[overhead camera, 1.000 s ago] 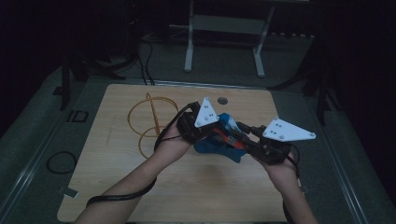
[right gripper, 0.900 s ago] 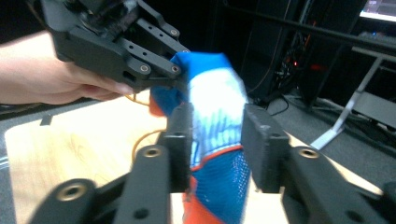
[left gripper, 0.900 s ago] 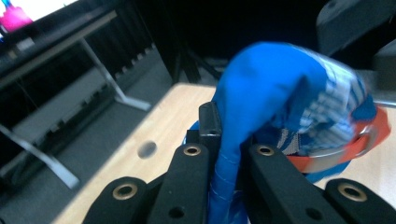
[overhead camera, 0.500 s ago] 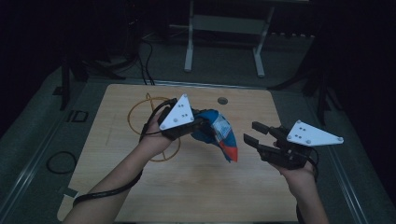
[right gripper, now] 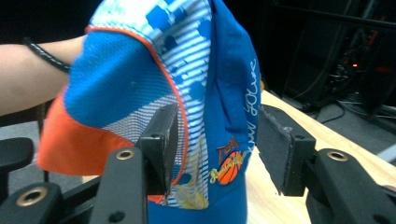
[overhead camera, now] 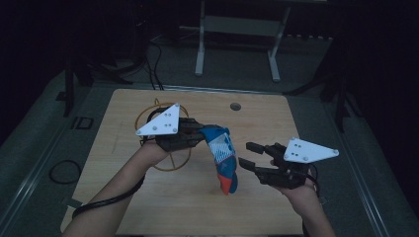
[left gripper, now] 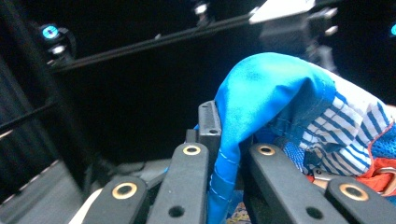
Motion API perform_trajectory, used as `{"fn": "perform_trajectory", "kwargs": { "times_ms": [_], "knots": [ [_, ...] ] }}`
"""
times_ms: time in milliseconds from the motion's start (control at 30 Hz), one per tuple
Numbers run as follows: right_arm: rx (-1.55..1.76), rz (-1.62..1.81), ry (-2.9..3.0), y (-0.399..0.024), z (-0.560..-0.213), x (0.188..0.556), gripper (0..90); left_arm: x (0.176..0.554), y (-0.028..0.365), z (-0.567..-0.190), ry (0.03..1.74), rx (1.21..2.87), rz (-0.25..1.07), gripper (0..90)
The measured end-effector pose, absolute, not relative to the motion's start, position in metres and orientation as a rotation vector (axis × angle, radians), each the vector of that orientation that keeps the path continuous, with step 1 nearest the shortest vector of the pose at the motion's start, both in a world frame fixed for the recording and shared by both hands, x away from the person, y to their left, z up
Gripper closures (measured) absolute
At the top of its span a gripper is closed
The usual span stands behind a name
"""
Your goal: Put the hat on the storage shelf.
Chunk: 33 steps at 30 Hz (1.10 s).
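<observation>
Left gripper [overhead camera: 197, 136] raised, pinching the hanging blue garment [overhead camera: 222, 158] — right gripper [overhead camera: 249, 157] spread beside it.

A thin yellowish hoop [overhead camera: 148, 116], possibly wire, lies on the wooden table [overhead camera: 276, 128]; a metal stand [overhead camera: 237, 37] behind.

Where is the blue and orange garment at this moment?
In the high view the garment hangs above the table's middle, pinched at its top by the left gripper, with the open right gripper just to its right.
</observation>
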State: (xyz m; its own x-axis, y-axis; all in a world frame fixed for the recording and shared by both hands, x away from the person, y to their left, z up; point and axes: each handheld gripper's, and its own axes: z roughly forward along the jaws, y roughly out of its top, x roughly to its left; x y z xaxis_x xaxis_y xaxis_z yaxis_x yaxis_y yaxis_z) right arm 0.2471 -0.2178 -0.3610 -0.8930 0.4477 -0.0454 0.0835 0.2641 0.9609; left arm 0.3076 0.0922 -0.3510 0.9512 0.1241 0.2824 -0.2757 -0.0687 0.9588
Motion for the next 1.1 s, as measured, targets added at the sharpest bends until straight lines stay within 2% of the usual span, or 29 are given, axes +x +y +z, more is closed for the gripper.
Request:
{"fn": "perform_trajectory", "kwargs": {
  "times_ms": [100,300,500,533,567,600,700,767,1033,1100],
  "knots": [
    [0.470,1.689,2.230,-0.214,-0.359,0.246,47.9,0.306,0.091,-0.351,-0.187,1.588,0.281,89.2],
    [0.444,1.731,2.236,-0.207,-0.357,0.246,46.7,0.298,0.079,-0.350,-0.255,1.620,0.262,89.2],
    [0.424,1.744,2.260,-0.199,-0.362,0.246,49.1,0.291,0.073,-0.350,-0.258,1.617,0.297,89.2],
    [0.424,1.750,2.264,-0.198,-0.362,0.246,55.4,0.291,0.072,-0.350,-0.250,1.610,0.289,89.2],
    [0.424,1.750,2.264,-0.198,-0.362,0.246,55.4,0.291,0.072,-0.350,-0.250,1.610,0.289,89.3],
    [0.416,1.748,2.253,-0.198,-0.363,0.245,59.1,0.291,0.072,-0.350,-0.249,1.605,0.289,89.3],
    [0.432,1.740,2.225,-0.197,-0.362,0.244,79.8,0.292,0.072,-0.350,-0.232,1.593,0.286,89.2],
    [0.431,1.715,2.219,-0.197,-0.362,0.244,87.7,0.292,0.073,-0.350,-0.235,1.611,0.290,89.2],
    [0.474,1.680,2.197,-0.203,-0.360,0.247,89.1,0.289,0.083,-0.352,-0.229,1.678,0.336,88.9],
    [0.469,1.678,2.190,-0.206,-0.358,0.248,89.1,0.286,0.086,-0.352,-0.218,1.695,0.387,88.6]
  ]
}}
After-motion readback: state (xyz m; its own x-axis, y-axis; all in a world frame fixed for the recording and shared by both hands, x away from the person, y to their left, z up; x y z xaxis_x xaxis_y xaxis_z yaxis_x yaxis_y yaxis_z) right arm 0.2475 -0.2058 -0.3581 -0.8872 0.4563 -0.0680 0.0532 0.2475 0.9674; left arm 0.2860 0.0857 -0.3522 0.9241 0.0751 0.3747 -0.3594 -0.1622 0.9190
